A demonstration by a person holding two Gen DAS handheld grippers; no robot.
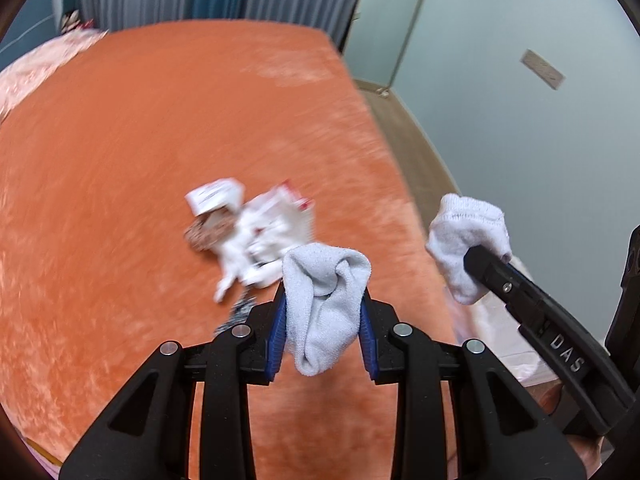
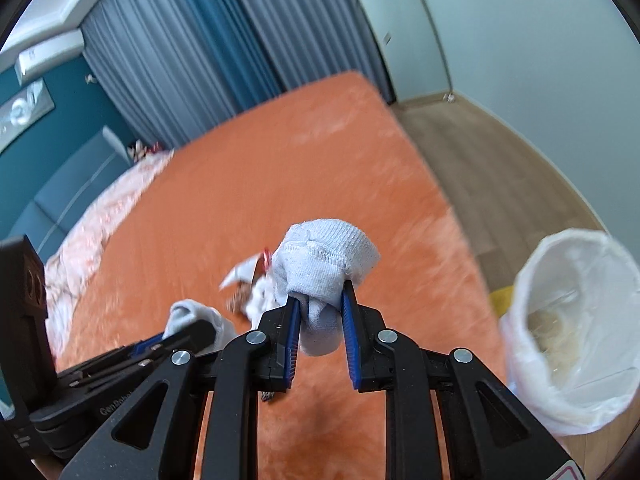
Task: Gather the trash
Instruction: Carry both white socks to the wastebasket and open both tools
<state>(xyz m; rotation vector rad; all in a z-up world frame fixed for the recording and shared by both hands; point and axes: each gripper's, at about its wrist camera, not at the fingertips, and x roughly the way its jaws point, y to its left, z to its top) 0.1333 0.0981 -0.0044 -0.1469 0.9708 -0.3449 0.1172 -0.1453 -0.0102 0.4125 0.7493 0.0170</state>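
Left wrist view: the left gripper [image 1: 324,304] has its blue pads closed on a white sock [image 1: 324,300], which stands bunched above the tips and droops in a fold between the fingers, clear of the orange bed cover [image 1: 160,140]. To the right and a little farther out, the right gripper [image 1: 476,256] enters from the lower right corner, clamped on a second white sock [image 1: 464,240] that hangs past the bed's right edge. A blurred pile of paper scraps and wrappers [image 1: 248,232] lies on the cover beyond the left gripper, nearer the right edge than the left. No bin shows in this view, so it cannot say which way the load has to go.

Right wrist view: the right gripper [image 2: 322,308] is pinched on its second white sock [image 2: 324,264], a tight ball above the tips with a tail hanging between the fingers. The bag-lined trash bin [image 2: 568,320] stands on the wooden floor [image 2: 500,168] off the bed's right edge, to the right of this gripper, its mouth tilted toward the camera. The left gripper [image 2: 196,330] sits to the lower left with its sock, on the side away from the bin, so the right hand is probably the nearer one and would likely drop first. The pile of paper scraps and wrappers [image 2: 248,292] is half hidden behind the sock here.
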